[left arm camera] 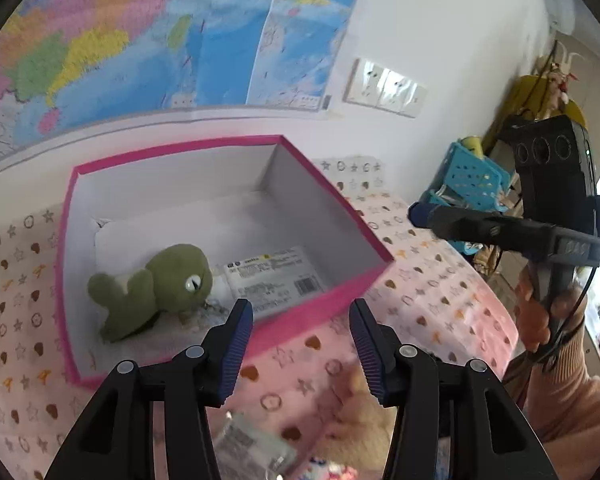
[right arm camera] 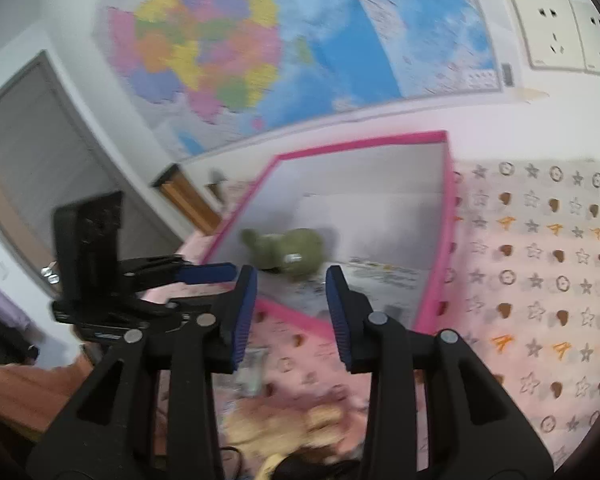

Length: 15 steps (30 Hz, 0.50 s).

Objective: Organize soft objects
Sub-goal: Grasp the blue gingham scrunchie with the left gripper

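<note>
Step in hand: between placements, by my read. One green plush toy (left arm camera: 156, 288) lies inside the pink box (left arm camera: 228, 142), and both tools hang above the patterned pink cloth (left arm camera: 440, 300) with nothing in them.

Left gripper (left arm camera: 301, 316): jaws spread wide, empty, poised over the box's near wall.

Right gripper (right arm camera: 292, 284): jaws apart too, a moderate gap, holding nothing, aimed across the near rim toward the green toy (right arm camera: 288, 250).

Green toy, where: on the box floor toward the left side in the left view, just beside a white labelled packet (left arm camera: 274, 280) that lies flat on the same floor.

Green toy, heading: its eyed head faces the right and the near wall, tail end off to the left. Its long axis runs roughly parallel to the box's near wall.

What's left: a tan plush toy (left arm camera: 364, 404) sits blurred on the cloth below the left gripper, outside the box; a clear packet (left arm camera: 252, 444) lies beside it.

Next move, as I judge it: drop a gripper onto the tan toy, pinch a thick part of its body, lift it over the pink rim and release into the free right half of the box.

Caution: the tan toy's shape and heading are too blurred to tell.
</note>
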Available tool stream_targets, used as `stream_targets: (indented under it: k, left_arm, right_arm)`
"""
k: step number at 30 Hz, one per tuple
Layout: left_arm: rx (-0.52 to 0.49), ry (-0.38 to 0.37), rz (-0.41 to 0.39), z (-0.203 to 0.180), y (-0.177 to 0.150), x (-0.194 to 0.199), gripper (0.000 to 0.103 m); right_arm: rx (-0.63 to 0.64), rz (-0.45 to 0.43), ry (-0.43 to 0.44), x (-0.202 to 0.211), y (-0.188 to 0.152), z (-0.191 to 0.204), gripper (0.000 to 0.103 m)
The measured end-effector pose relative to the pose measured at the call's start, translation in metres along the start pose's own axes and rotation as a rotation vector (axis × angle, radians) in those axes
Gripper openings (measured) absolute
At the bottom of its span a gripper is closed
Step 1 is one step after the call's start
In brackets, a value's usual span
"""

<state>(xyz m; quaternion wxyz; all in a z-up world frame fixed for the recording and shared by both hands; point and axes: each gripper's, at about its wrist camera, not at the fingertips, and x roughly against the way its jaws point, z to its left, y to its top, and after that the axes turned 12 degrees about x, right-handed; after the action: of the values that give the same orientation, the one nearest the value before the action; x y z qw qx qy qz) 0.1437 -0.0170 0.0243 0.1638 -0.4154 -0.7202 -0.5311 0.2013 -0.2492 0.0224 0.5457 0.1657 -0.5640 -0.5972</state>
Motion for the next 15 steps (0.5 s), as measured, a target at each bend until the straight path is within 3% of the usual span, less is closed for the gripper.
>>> stream_targets:
  k: [7,15]
  left_arm:
    - [-0.057,-0.068,-0.002,-0.012,-0.041,0.027,0.051]
    - [-0.134,-0.162,0.086,-0.030,-0.100,0.029,0.051]
  right_arm:
    - [0.043,-0.046,0.123,0.038,-0.016,0.046,0.042]
    - [0.048,0.020,0.104,0.065,-0.067,0.076,0.043]
